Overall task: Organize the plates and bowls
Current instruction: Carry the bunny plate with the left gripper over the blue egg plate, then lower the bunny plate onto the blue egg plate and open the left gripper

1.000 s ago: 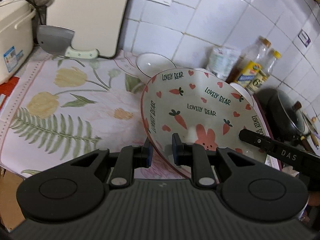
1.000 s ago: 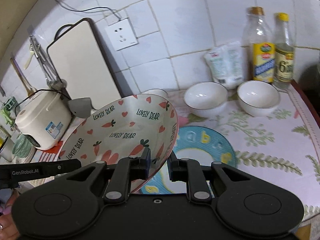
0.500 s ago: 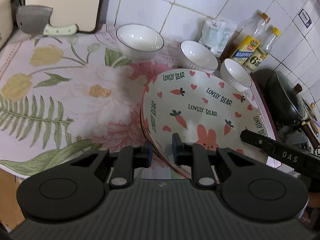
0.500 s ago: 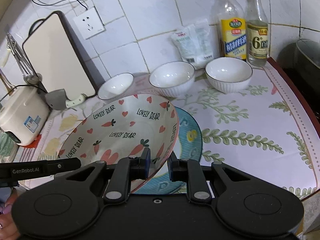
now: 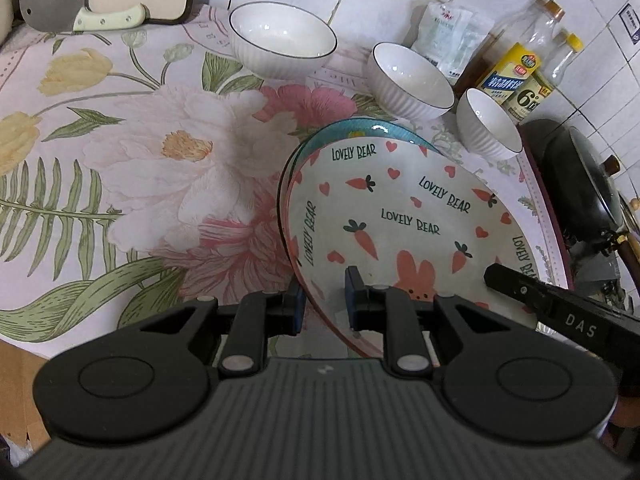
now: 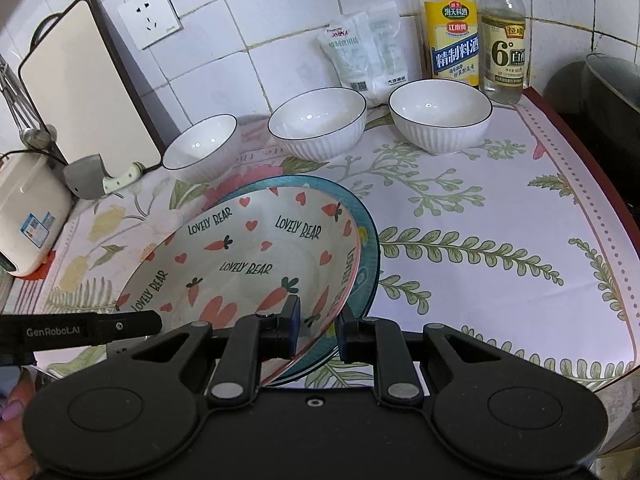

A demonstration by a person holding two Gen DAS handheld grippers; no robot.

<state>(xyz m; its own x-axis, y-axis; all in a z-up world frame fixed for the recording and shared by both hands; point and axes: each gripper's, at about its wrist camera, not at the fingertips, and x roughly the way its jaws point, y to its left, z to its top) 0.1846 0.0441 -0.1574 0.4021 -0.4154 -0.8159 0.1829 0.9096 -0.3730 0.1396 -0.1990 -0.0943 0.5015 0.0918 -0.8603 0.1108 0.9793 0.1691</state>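
Note:
A white "Lovely Bear" carrot plate (image 5: 400, 224) (image 6: 248, 264) is held by both grippers just over a blue plate (image 5: 352, 128) (image 6: 366, 248) on the floral cloth. My left gripper (image 5: 322, 300) is shut on the carrot plate's left rim. My right gripper (image 6: 318, 330) is shut on its right rim. Three white ribbed bowls (image 5: 282, 40) (image 5: 410, 80) (image 5: 488, 124) stand in a row behind, also in the right wrist view (image 6: 200, 148) (image 6: 318, 124) (image 6: 440, 114).
Two bottles (image 6: 454, 28) (image 6: 504, 40) and a white packet (image 6: 368, 52) stand by the tiled wall. A cleaver (image 5: 60, 0) and cutting board (image 6: 84, 84) are at the back left, a rice cooker (image 6: 28, 216) left, a black wok (image 5: 580, 184) right.
Both grippers have lowered the carrot plate down towards the blue plate; the views have tipped down and the blue plate's rim now shows around the carrot plate.

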